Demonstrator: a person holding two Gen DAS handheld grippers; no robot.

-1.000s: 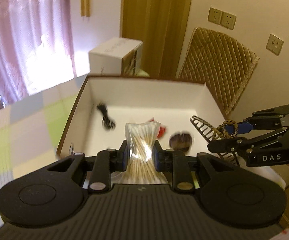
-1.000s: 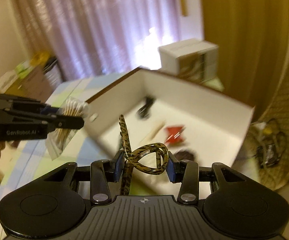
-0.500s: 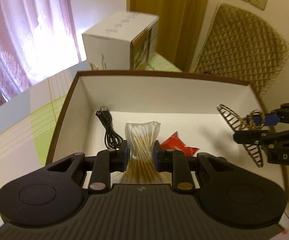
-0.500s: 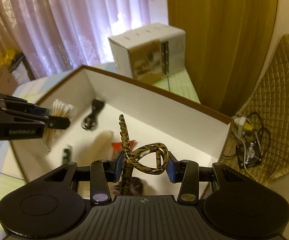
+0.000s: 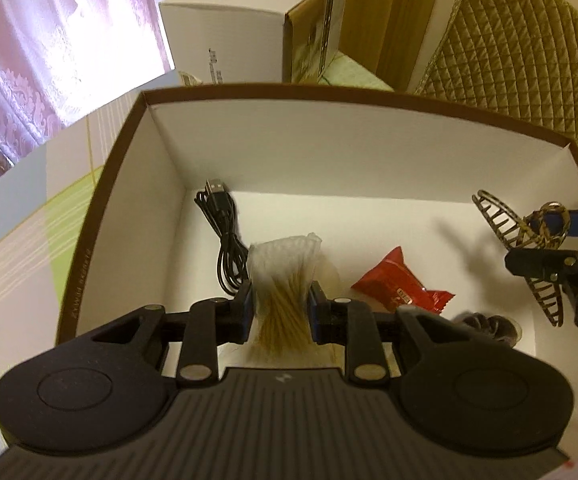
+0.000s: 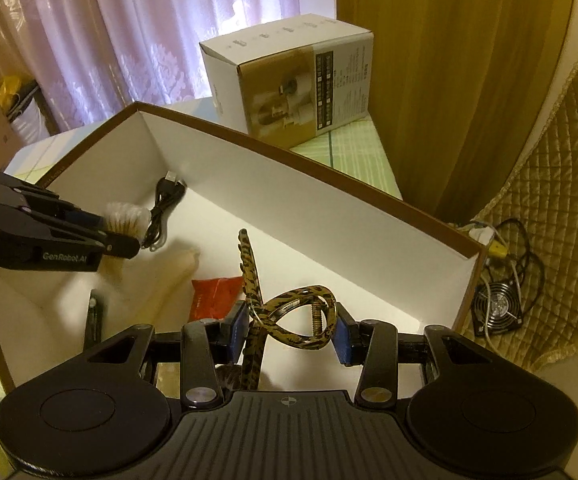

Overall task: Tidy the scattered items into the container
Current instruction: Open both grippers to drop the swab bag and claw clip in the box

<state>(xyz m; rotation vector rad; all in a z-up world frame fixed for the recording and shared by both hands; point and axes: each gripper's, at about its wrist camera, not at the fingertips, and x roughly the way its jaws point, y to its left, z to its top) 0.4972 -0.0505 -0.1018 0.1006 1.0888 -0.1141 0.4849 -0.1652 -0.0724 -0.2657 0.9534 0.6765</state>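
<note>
A white box with a brown rim [image 5: 329, 92] [image 6: 329, 172] lies open under both grippers. My left gripper [image 5: 281, 312] is shut on a clear bag of cotton swabs [image 5: 285, 276], held over the box's left half; the right wrist view shows that gripper [image 6: 125, 240] and the swab bag [image 6: 125, 220] at the left. My right gripper [image 6: 289, 334] is shut on a leopard-print hair claw [image 6: 289, 316], above the box's right side. The left wrist view shows the claw [image 5: 529, 248] at the right. Inside lie a black USB cable [image 5: 225, 236] and a red packet [image 5: 401, 288].
A white product carton [image 5: 257, 28] [image 6: 289, 80] stands behind the box on the checked tablecloth [image 5: 21, 240]. A dark round item [image 5: 489, 326] and a black stick [image 6: 93, 316] also lie in the box. A quilted chair [image 5: 521, 44], a small fan and cables [image 6: 497, 304] sit to the right.
Both grippers have moved forward and down over the box, each still holding its item; the box interior now fills both views.
</note>
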